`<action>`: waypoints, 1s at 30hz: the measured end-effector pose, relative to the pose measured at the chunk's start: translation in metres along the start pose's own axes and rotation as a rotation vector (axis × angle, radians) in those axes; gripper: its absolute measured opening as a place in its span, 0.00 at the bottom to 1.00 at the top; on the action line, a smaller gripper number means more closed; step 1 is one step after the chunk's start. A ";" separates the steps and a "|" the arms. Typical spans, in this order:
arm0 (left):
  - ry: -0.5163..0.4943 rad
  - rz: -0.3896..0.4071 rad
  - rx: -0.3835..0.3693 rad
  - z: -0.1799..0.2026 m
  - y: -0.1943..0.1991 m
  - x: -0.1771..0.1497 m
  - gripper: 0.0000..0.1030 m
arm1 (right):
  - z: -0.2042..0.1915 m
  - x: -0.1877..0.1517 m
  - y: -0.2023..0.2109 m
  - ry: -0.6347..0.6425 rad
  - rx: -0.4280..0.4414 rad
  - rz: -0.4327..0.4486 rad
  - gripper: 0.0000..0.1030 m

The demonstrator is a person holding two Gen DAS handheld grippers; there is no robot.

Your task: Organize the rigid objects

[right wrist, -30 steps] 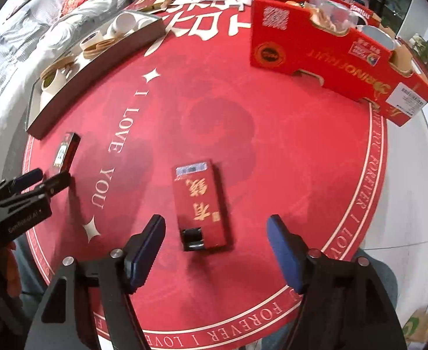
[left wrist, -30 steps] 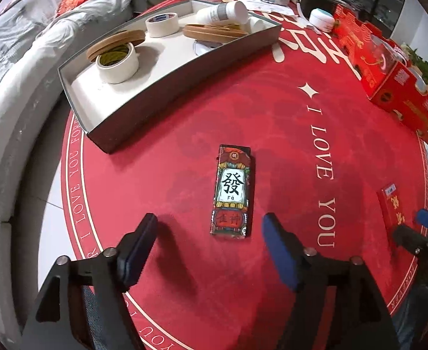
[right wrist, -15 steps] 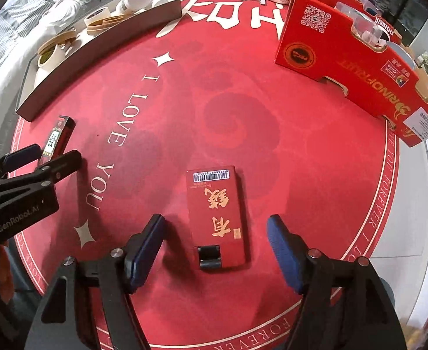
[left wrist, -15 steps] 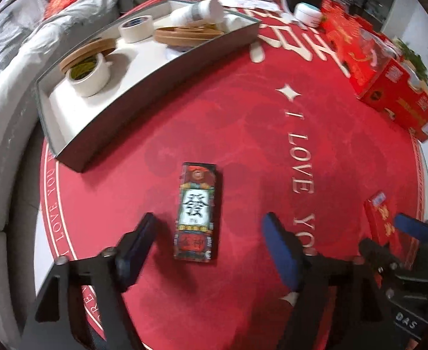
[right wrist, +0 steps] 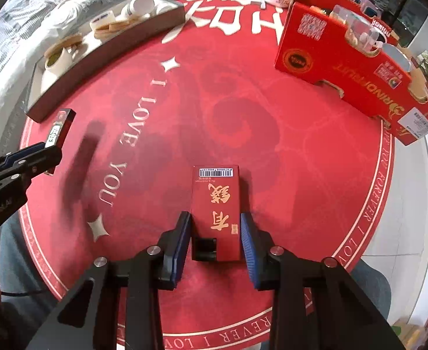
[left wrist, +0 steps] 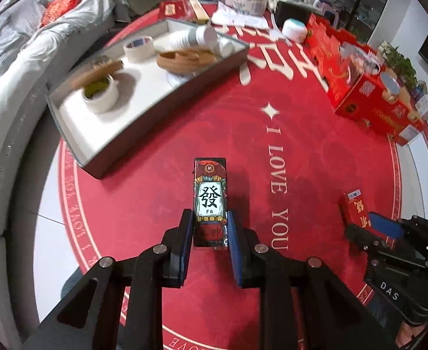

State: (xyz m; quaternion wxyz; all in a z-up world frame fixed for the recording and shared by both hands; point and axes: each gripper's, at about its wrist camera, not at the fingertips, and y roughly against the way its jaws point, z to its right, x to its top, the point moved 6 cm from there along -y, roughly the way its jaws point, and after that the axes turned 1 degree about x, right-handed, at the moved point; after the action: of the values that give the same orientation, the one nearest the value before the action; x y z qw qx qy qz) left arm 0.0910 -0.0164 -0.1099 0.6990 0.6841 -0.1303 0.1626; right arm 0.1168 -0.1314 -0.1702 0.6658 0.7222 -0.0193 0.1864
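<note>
A narrow mahjong-print box [left wrist: 210,201] lies on the red round table mat. My left gripper [left wrist: 209,227] is shut on its near end, blue pads against both long sides. A flat red box with gold characters [right wrist: 216,207] lies in front of my right gripper [right wrist: 215,230], which is closed around its near end with both pads at or touching its sides. In the left wrist view the red box [left wrist: 355,208] and right gripper [left wrist: 371,227] show at the right. In the right wrist view the mahjong box [right wrist: 58,129] and left gripper [right wrist: 31,157] show at the left.
A grey tray [left wrist: 77,151] with tape rolls [left wrist: 100,94], wooden rings and white bottles sits at the back left. A long red carton [right wrist: 345,58] holding jars stands at the right. Clutter crowds the table's far edge. A sofa lies beyond the left rim.
Both grippers moved forward over their boxes and closed from wide open. The left one now clamps the mahjong box; the right one has closed onto the red box's sides.
</note>
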 end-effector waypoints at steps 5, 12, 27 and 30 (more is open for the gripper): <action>0.024 0.052 0.036 -0.013 0.021 0.015 0.25 | -0.002 0.020 0.021 -0.012 0.034 0.053 0.35; 0.061 0.118 0.061 -0.031 0.042 0.036 0.25 | -0.031 0.055 0.053 0.022 0.074 0.134 0.35; 0.136 0.183 0.094 -0.074 0.054 0.073 0.25 | -0.084 0.122 0.074 0.111 0.123 0.198 0.35; 0.160 0.184 0.106 -0.086 0.050 0.080 0.25 | -0.093 0.134 0.074 0.124 0.129 0.207 0.35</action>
State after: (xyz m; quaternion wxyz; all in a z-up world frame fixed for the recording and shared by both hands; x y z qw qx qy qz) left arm 0.1400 0.0742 -0.0346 0.6520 0.6903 -0.1275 0.2866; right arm 0.1982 -0.0197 -0.0558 0.5952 0.7446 -0.0406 0.2995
